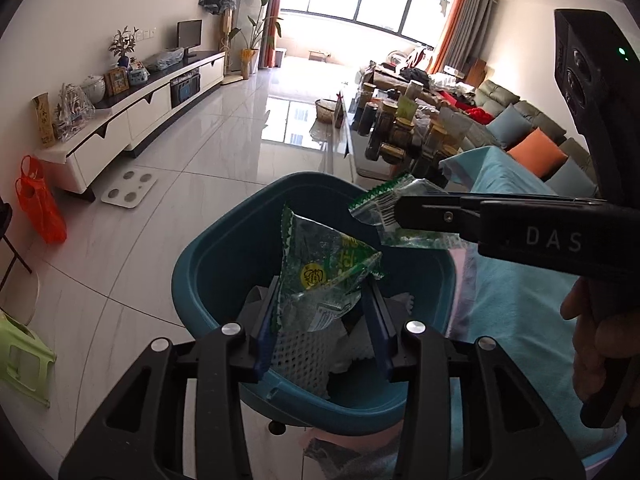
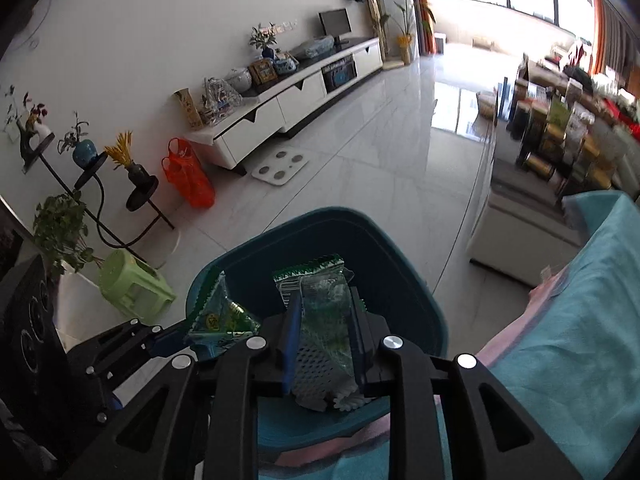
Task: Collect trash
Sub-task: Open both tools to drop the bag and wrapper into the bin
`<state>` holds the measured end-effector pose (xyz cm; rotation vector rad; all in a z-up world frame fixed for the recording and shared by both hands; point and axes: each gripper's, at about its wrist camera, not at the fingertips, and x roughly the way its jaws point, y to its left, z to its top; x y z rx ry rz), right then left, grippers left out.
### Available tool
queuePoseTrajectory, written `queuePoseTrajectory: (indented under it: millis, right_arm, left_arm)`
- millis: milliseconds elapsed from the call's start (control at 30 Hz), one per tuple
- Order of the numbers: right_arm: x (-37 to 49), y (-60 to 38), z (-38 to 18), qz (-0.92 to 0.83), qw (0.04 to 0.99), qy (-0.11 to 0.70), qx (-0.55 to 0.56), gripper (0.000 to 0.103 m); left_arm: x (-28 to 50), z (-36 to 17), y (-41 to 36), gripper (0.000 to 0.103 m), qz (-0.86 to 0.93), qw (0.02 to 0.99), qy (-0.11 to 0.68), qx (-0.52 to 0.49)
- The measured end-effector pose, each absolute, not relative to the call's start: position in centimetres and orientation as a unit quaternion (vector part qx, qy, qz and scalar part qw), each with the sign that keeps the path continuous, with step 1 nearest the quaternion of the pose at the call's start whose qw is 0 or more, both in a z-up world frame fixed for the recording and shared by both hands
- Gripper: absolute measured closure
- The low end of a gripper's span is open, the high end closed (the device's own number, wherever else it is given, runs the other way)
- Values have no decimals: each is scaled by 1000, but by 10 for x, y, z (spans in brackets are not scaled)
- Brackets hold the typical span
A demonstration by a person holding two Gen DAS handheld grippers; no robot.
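Two green snack wrappers hang over the teal bin (image 1: pixel 208 264) — one per gripper. Your left gripper (image 1: pixel 320 320) has the wrapper with the yellow round logo (image 1: pixel 324 272) between narrowly parted jaws; whether the pads press it you cannot tell. Your right gripper (image 2: pixel 322 332) holds the clear green-edged wrapper (image 2: pixel 320 292) between close-set jaws, above white foam netting (image 1: pixel 298 360) inside the bin. "DAS" reads on the right gripper's side — the wrapper logo's writing is illegible.

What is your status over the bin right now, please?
Left gripper and right gripper each carry a green wrapper. Both above the blue bin, net trash inside. Nothing blocking the drop.
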<state>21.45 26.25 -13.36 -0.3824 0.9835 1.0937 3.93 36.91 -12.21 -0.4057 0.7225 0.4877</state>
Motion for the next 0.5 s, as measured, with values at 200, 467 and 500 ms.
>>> queuePoseTrajectory:
  millis: [200, 467, 500]
  right_arm:
    - [220, 261, -135, 490, 724, 455, -169, 67]
    - [228, 247, -124, 485, 739, 444, -145, 61]
    - [231, 245, -122, 486, 741, 442, -141, 61]
  left_arm:
    - [48, -131, 373, 48, 239, 883, 350, -202]
    - [48, -125, 369, 25, 251, 886, 339, -194]
    - [47, -123, 369, 24, 253, 886, 337, -194]
